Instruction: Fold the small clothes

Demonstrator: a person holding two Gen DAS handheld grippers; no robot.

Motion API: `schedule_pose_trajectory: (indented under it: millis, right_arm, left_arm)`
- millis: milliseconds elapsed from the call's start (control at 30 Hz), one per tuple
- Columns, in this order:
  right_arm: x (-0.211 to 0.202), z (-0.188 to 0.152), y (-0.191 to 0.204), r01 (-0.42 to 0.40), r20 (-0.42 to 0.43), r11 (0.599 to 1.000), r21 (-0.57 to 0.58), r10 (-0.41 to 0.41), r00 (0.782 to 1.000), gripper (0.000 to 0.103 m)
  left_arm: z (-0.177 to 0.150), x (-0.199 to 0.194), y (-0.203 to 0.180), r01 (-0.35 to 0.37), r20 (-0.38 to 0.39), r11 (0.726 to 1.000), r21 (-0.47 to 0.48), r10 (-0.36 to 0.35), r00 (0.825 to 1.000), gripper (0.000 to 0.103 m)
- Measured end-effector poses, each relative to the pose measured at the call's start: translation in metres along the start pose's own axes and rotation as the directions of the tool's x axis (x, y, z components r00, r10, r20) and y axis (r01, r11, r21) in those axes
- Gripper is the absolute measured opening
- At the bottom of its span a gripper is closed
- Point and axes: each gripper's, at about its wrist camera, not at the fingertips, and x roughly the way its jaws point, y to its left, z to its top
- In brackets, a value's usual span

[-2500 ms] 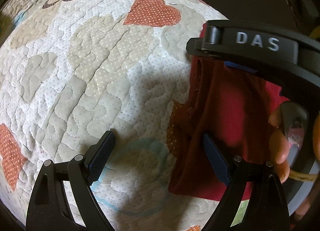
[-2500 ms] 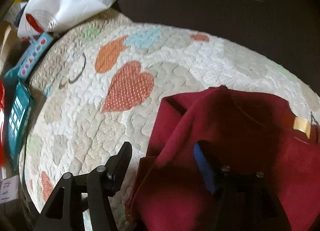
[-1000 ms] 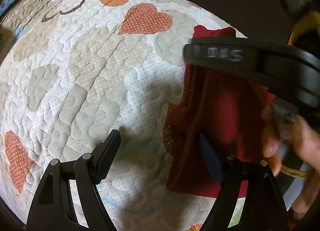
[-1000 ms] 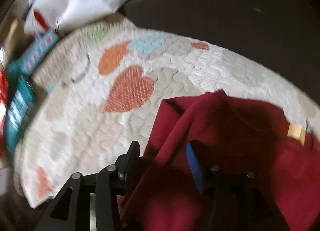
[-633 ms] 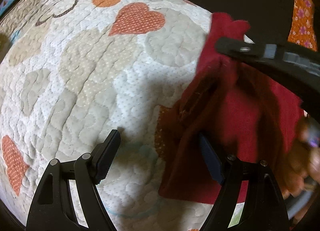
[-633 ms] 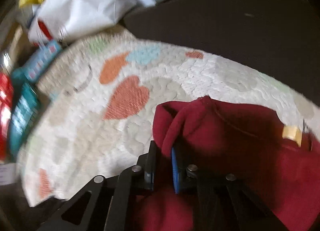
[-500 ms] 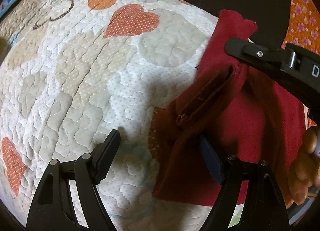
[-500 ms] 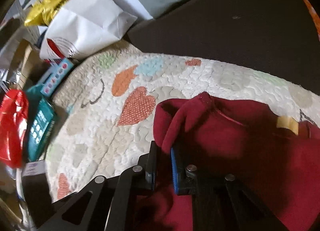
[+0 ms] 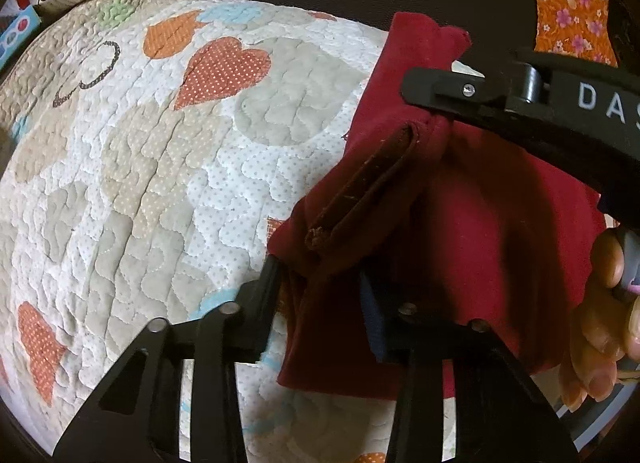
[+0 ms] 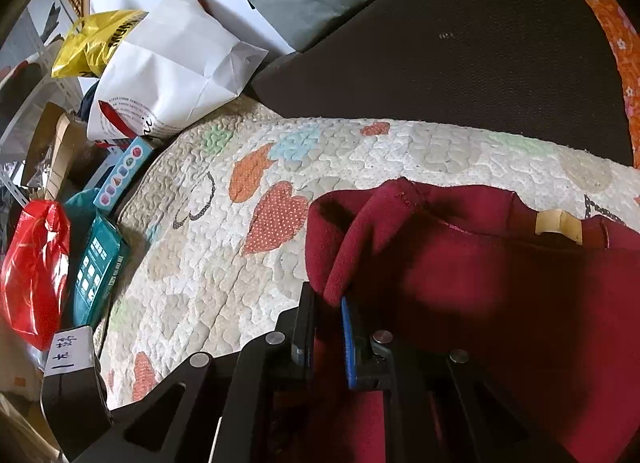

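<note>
A dark red small garment (image 9: pixel 480 223) lies on the right part of a quilted mat (image 9: pixel 160 183) with heart patches. My left gripper (image 9: pixel 320 295) points down at the garment's near left edge, and its jaws are closing with a bunched fold of the cloth between them. My right gripper (image 10: pixel 326 311) is shut on a raised fold of the garment (image 10: pixel 480 283), whose tan neck label (image 10: pixel 558 223) shows further back. In the left wrist view the right gripper (image 9: pixel 424 103) pinches the far edge, held by a hand (image 9: pixel 600 323).
Beyond the mat (image 10: pixel 200 263) lies a dark surface (image 10: pixel 440 43). A white paper bag (image 10: pixel 172 71), a yellow bag (image 10: pixel 92 43), a red bag (image 10: pixel 32 271) and teal boxes (image 10: pixel 96 271) crowd its left side. Orange floral fabric (image 9: pixel 568 3) is at the far right.
The right gripper shut on the garment's fold and lifted it off the mat. The left gripper's jaws came together around the near edge and shifted slightly right.
</note>
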Motion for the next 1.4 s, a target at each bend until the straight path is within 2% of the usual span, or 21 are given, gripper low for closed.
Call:
schedule_pose_trajectory:
  millis: [200,767,1133,1400]
  right_arm:
    - [-0.009,-0.001,-0.001,-0.009,0.013,1.000,0.007,0.009,1.000,0.011]
    - [-0.035,0.002,-0.007,-0.012,0.048,1.000,0.020,0.011,0.999,0.011]
    - [-0.070,0.003,-0.020,0.010,0.086,1.000,0.027,-0.012,0.996,0.011]
    - [-0.091,0.002,-0.035,0.040,0.100,0.999,0.037,-0.043,0.994,0.011]
  left_arm:
    - [-0.004,-0.014,-0.006,-0.005,0.013,1.000,0.020,0.004,1.000,0.023]
    - [-0.007,-0.048,-0.021,0.041,0.041,0.999,0.014,-0.042,0.998,0.020]
    - [-0.006,-0.073,-0.049,0.133,0.063,0.990,0.046,-0.135,0.989,0.020]
    - [-0.006,-0.075,-0.073,0.211,0.036,0.975,0.071,-0.214,0.976,0.019]
